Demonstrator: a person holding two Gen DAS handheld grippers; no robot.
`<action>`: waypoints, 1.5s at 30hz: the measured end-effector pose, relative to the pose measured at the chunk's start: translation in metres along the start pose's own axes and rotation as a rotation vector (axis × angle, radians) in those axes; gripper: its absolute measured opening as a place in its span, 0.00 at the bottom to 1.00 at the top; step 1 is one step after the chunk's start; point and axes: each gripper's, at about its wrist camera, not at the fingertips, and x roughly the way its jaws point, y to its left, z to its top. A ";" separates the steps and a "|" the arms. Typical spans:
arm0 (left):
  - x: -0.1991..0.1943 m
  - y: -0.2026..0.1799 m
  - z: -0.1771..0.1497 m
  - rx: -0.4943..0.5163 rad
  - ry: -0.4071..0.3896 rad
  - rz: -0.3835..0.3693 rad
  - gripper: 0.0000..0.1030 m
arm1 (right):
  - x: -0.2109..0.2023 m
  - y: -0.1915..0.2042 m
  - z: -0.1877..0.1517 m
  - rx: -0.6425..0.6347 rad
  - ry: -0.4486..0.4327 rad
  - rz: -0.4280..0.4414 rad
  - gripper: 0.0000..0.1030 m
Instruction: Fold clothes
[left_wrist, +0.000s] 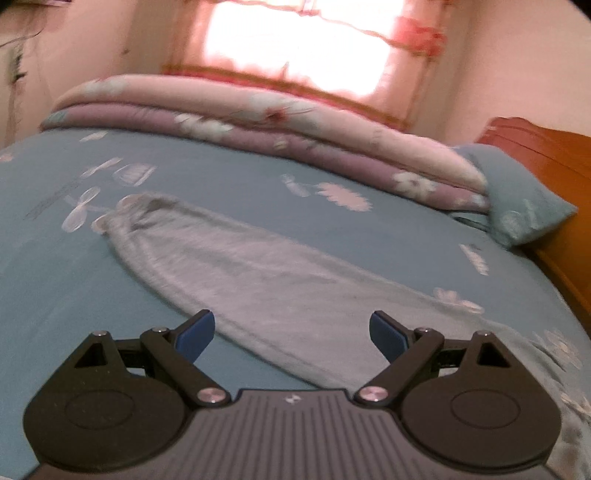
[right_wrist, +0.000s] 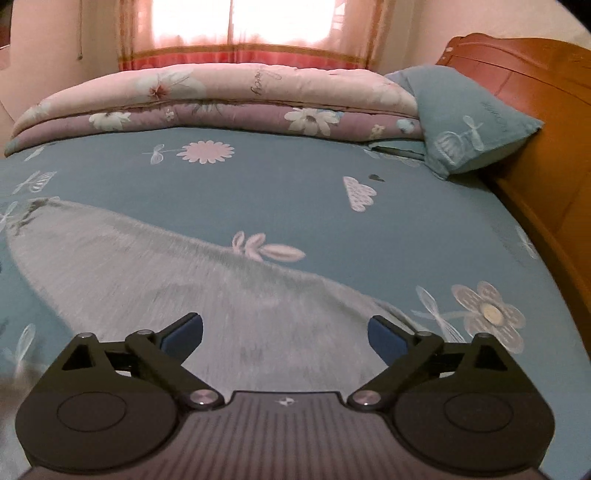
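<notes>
A light grey garment (left_wrist: 236, 266) lies flat on the blue flowered bedsheet (left_wrist: 221, 177), folded into a long narrow strip that runs from far left to near right. My left gripper (left_wrist: 292, 334) hovers open above its near part, with nothing between the blue pads. In the right wrist view the same grey garment (right_wrist: 155, 273) spreads under my right gripper (right_wrist: 285, 336), whose jaws stand wide open and empty above the cloth. The garment's near end is hidden behind both gripper bodies.
A folded pink and purple floral quilt (right_wrist: 221, 99) lies along the far side of the bed. A blue pillow (right_wrist: 465, 122) leans against the wooden headboard (right_wrist: 535, 92) on the right. A curtained bright window (right_wrist: 240, 26) is behind.
</notes>
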 end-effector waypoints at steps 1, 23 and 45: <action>-0.005 -0.008 -0.001 0.023 -0.008 -0.018 0.88 | -0.014 -0.004 -0.006 0.008 -0.009 0.000 0.98; -0.016 -0.170 -0.086 0.418 0.371 -0.104 0.88 | 0.051 -0.074 -0.108 0.263 -0.061 0.136 1.00; 0.164 -0.325 -0.052 0.435 0.396 -0.233 0.88 | 0.085 -0.103 -0.129 0.386 0.204 0.273 1.00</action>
